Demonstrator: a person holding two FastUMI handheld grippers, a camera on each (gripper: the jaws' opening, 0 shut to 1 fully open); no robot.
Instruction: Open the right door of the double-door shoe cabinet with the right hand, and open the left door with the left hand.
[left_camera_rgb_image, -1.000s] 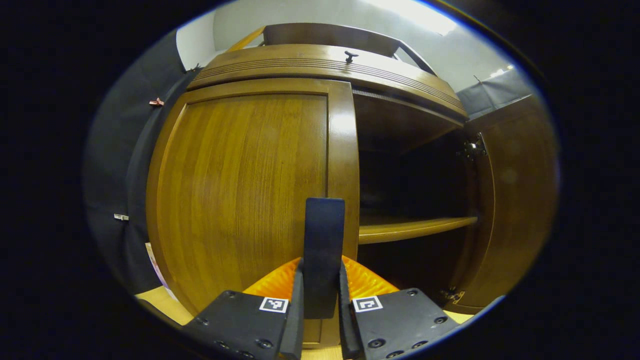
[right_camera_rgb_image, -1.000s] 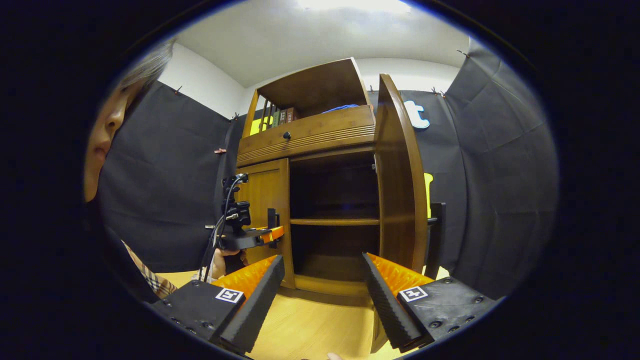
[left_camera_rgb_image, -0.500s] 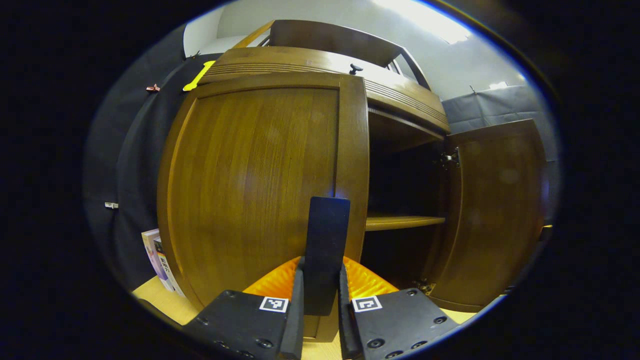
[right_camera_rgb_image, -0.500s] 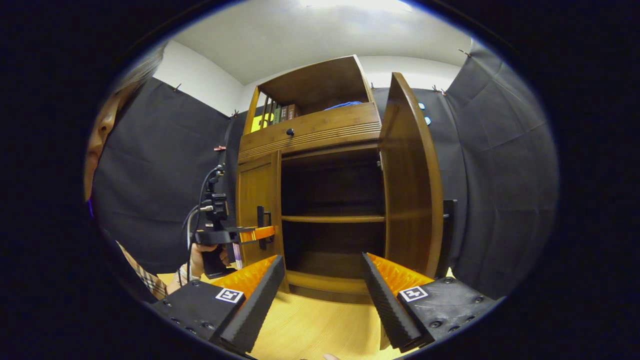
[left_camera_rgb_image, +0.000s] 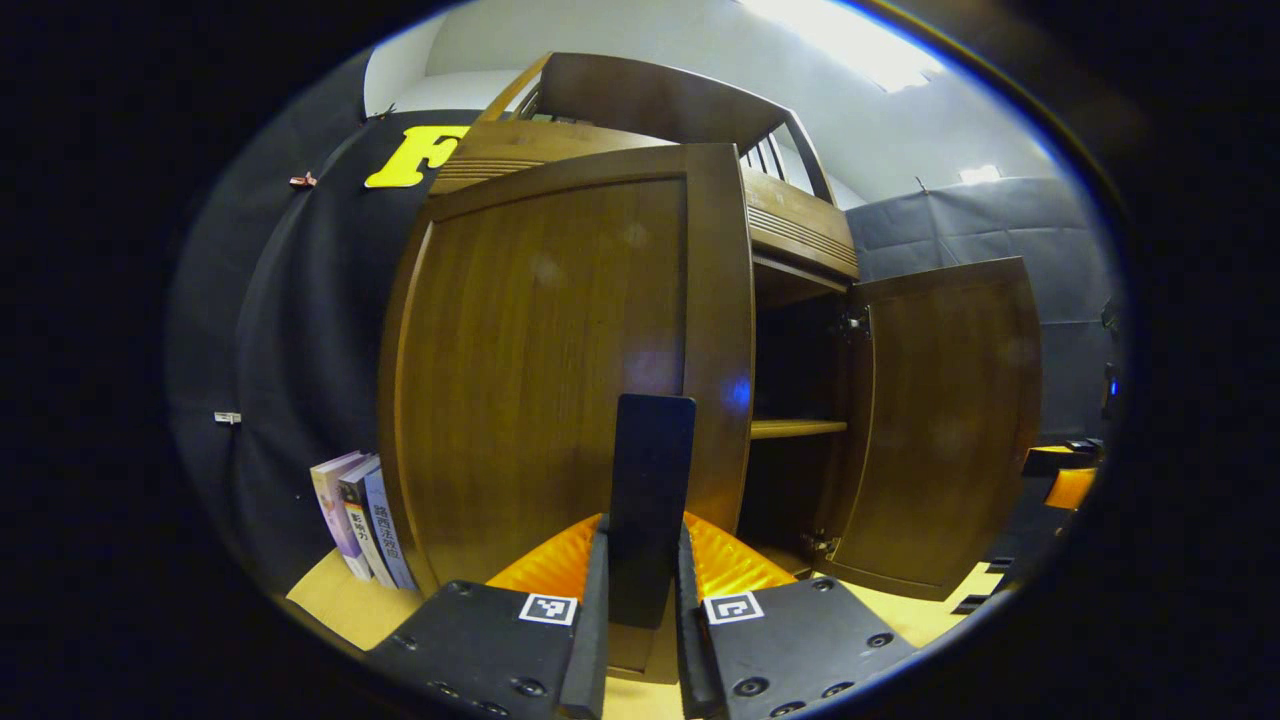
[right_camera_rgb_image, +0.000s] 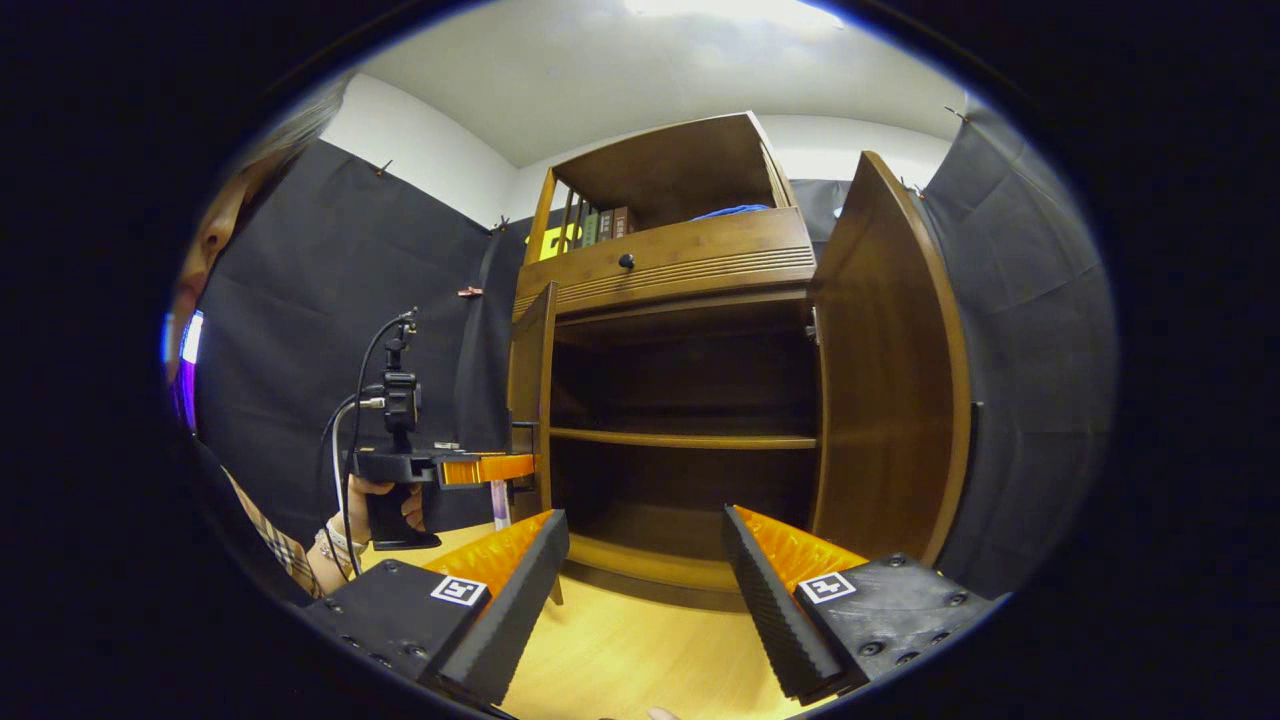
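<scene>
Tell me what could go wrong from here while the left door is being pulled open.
The left gripper grips only the flat black door handle of the brown wooden left door; pulled off the door's arc, it might slip off. The upright books stand beside the cabinet on that side, so a wide swing could hit them.

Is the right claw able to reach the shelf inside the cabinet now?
Probably yes. The right claw is open and holds nothing, the right door is swung wide, and nothing stands between it and the shelf.
</scene>
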